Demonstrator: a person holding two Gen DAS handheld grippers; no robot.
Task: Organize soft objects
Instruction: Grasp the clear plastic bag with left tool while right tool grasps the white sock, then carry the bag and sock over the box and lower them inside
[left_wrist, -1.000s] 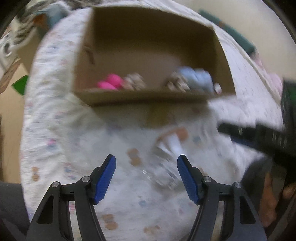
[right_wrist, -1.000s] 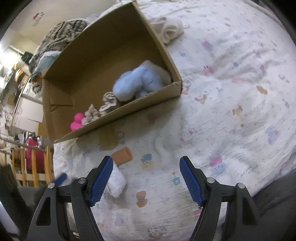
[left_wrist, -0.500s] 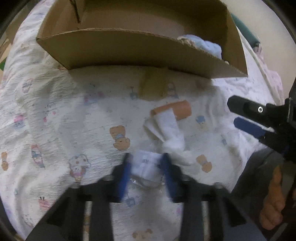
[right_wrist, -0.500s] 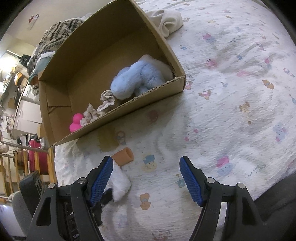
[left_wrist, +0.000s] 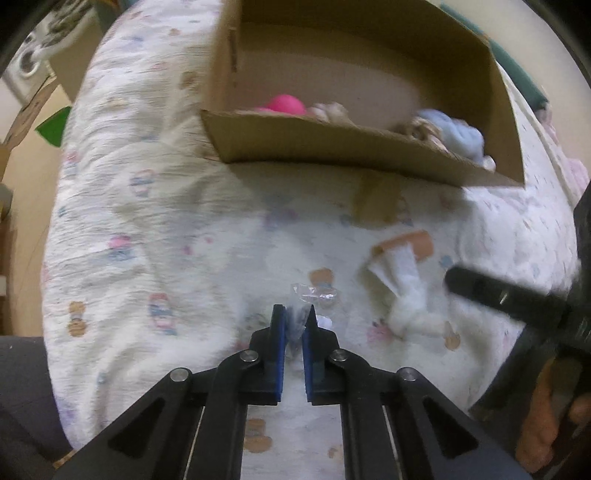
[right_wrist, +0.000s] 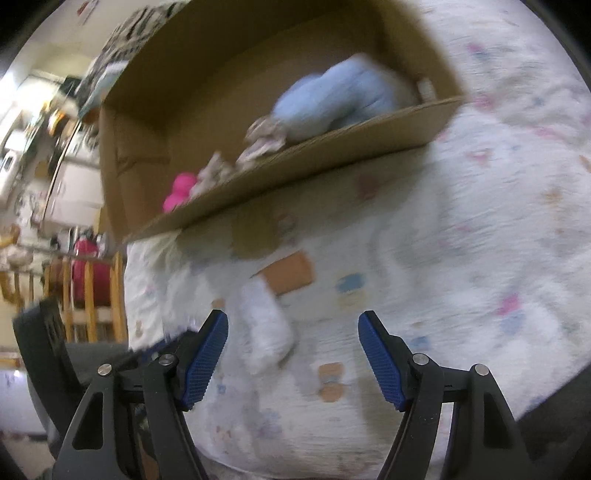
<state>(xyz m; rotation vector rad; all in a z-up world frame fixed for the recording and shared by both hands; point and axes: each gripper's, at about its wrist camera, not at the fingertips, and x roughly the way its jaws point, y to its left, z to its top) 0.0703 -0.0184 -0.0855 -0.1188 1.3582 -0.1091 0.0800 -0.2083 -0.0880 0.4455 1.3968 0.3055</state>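
Only in the left wrist view do we see the left gripper (left_wrist: 294, 326) pinching a clear plastic wrapper (left_wrist: 314, 295); the right gripper (right_wrist: 293, 356) gapes wide, empty, above the bed (right_wrist: 498, 221).

Spread under everything, a white bedsheet (left_wrist: 155, 206) printed with small pastel cartoon figures, wrinkled and blurred in the right wrist view (right_wrist: 498, 229). Off the bed's left edge, a green triangular piece (left_wrist: 54, 126) against tan flooring. Beyond, in the right wrist view, a wooden railing (right_wrist: 88, 295) with something red (right_wrist: 84, 273) behind it. Farther back, a patterned blanket (right_wrist: 110, 51) heaped up, and white cabinets (right_wrist: 70, 192), all soft with blur.
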